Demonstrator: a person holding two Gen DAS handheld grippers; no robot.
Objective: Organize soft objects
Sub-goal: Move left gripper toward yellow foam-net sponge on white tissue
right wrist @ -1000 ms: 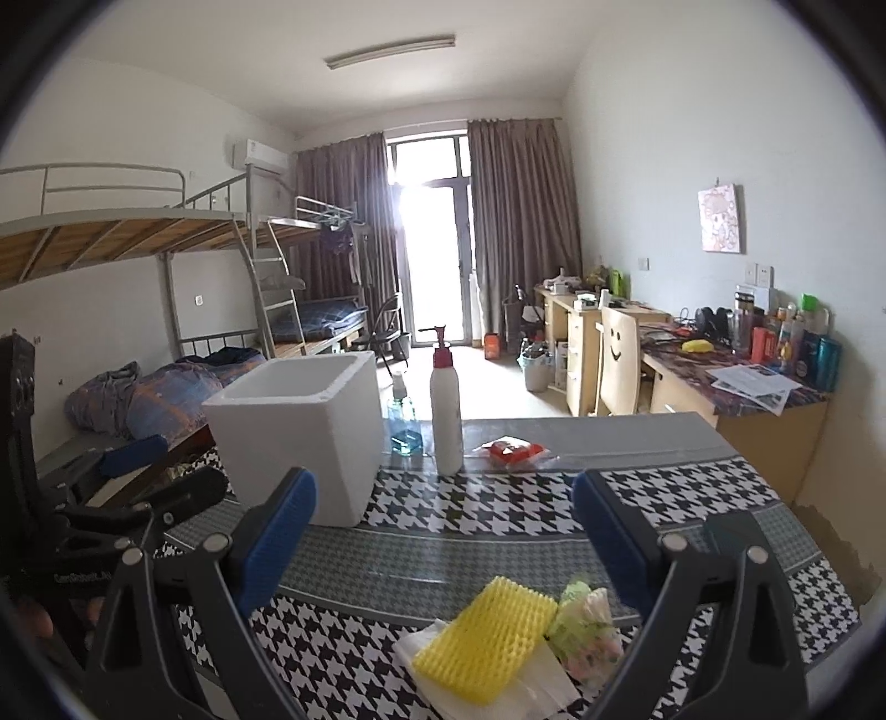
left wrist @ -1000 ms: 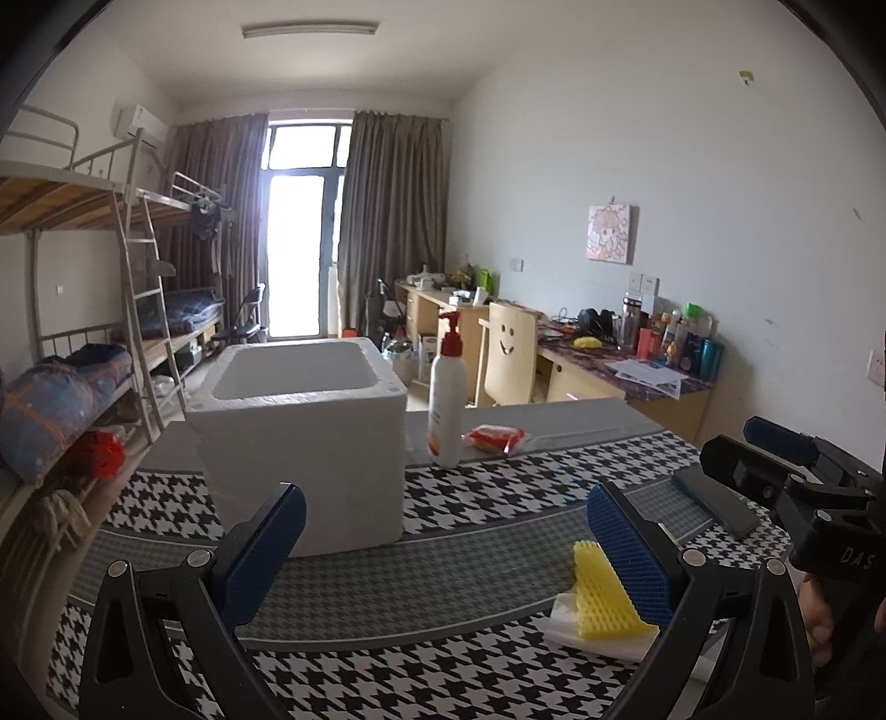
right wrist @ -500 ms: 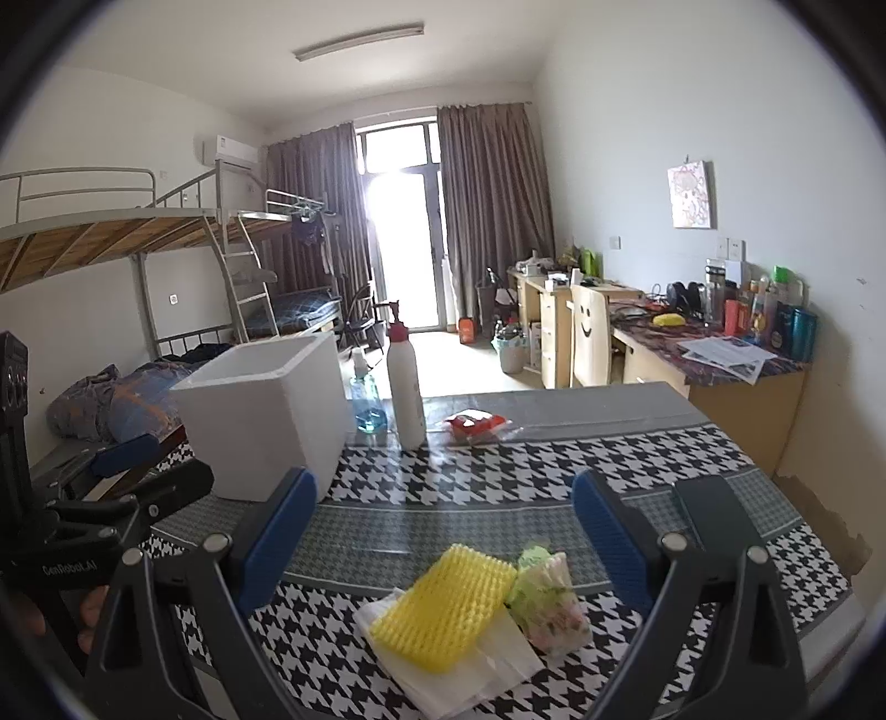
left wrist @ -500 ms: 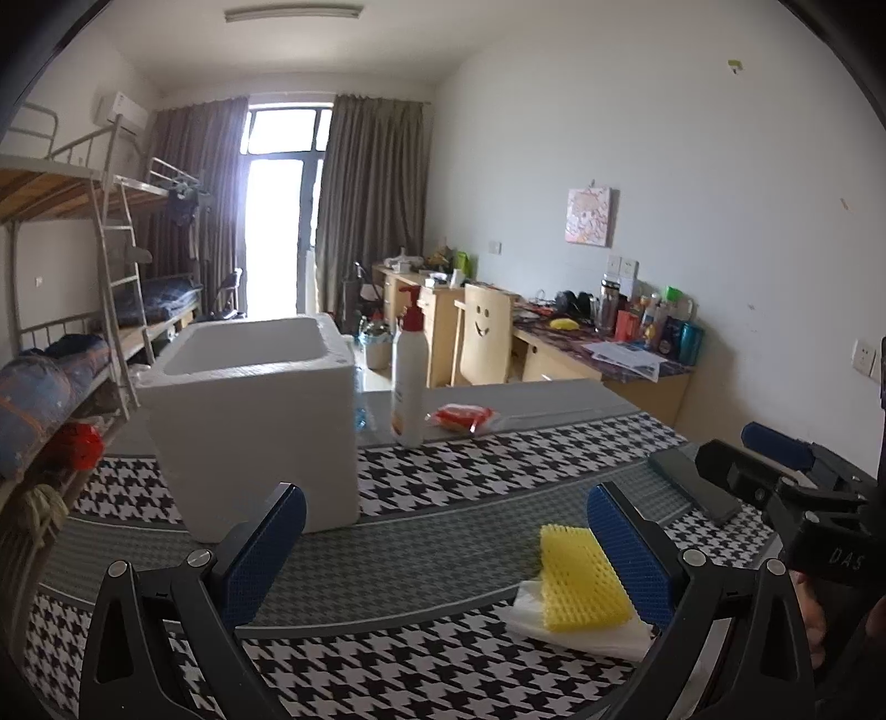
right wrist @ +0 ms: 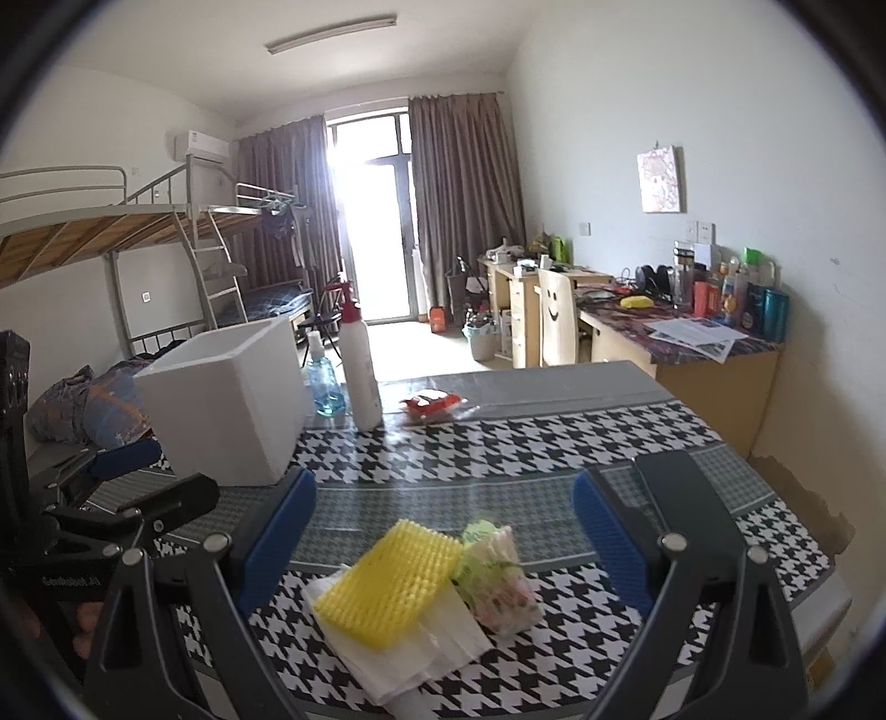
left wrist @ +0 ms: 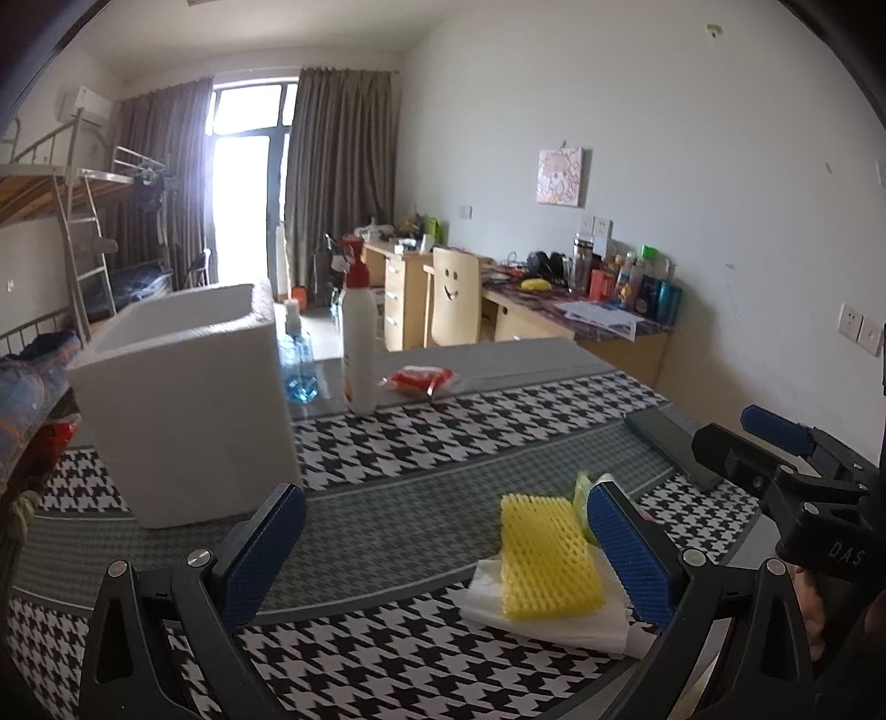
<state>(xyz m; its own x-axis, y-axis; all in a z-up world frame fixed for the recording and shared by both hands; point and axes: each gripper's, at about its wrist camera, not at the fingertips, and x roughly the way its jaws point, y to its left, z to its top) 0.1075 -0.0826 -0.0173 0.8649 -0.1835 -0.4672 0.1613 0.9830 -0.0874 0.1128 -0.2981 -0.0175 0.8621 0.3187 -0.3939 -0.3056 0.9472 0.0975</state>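
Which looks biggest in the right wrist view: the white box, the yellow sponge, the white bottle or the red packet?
1. White box
2. Yellow sponge, though it lies nearer the camera, so this is unsure
3. White bottle
4. Red packet

Daylight floods in from the balcony door (right wrist: 376, 232) at the far end, blown out to white with a hazy flare spilling over the curtains (right wrist: 465, 194). The room is evenly bright, shadows soft. A ceiling lamp (right wrist: 331, 34) looks unlit. Both views bend strongly, with black corners. Focus is mildly soft.
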